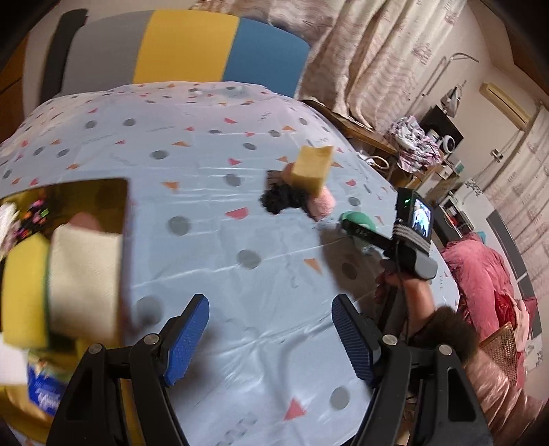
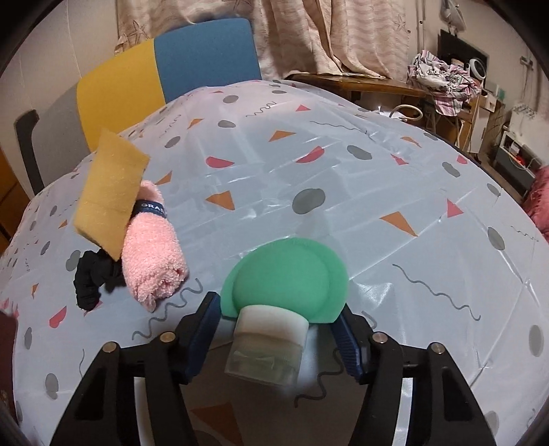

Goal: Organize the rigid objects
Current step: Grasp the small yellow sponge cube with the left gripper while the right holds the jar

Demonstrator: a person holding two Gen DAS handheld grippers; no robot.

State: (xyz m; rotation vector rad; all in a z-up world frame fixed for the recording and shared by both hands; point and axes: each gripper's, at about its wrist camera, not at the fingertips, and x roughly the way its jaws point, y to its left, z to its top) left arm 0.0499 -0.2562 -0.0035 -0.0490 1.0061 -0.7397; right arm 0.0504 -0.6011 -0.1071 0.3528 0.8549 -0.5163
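Straddling the green brush near the table's near edge: right gripper, pads beside the brush's white-and-clear handle, contact not discernible; grasp cannot be told. Left gripper: jaws spread wide, nothing between them, above bare tablecloth. Box, at the table's left edge: yellow and cream sponges inside. Mid-table, left of the brush: pink rolled towel, black scrunchie touching it, tan sponge leaning on the towel. Beyond the far edge: striped chair, curtains.
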